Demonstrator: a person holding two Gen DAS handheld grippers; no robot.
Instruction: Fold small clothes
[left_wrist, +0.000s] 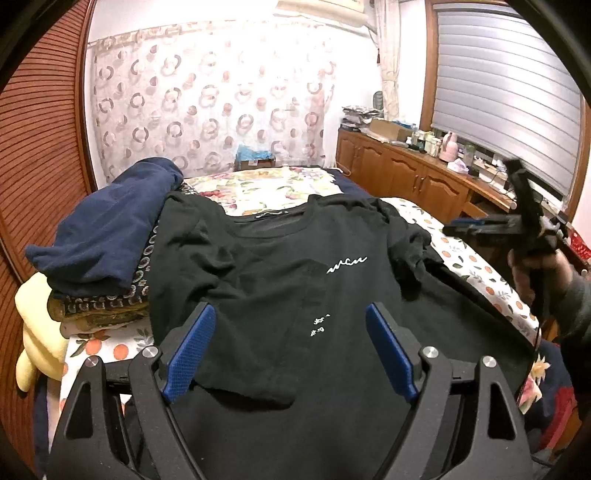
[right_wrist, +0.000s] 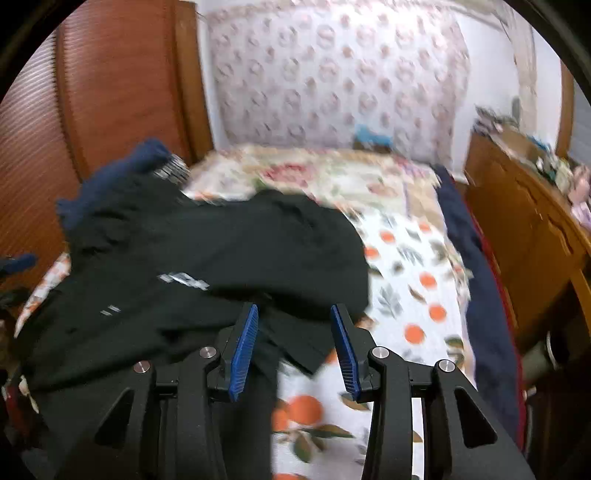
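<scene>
Orange-printed bedspread (left_wrist: 476, 273) covers the bed, which runs back to a patterned curtain (left_wrist: 207, 99). A wooden cabinet (left_wrist: 406, 173) stands along the bed's right side, cluttered on top. On the bedspread lies a black T-shirt (left_wrist: 280, 266), chest up with white lettering showing, its collar toward the curtain. Its left side is folded in over the front, and its right sleeve is bunched beside the body. Just left of it sits a stack of folded clothes (left_wrist: 107, 236), with a navy piece on top and a yellow one at the bottom.

Left gripper (left_wrist: 291, 345) hangs over the shirt's lower half with its blue pads spread wide and nothing between them. In the blurred right wrist view, the right gripper (right_wrist: 293, 350) is partly open above the shirt's right edge; cloth shows between the pads, which do not press on it. From the left wrist view it sits apart, beyond the bed's right edge, held by a hand (left_wrist: 532, 266).
</scene>
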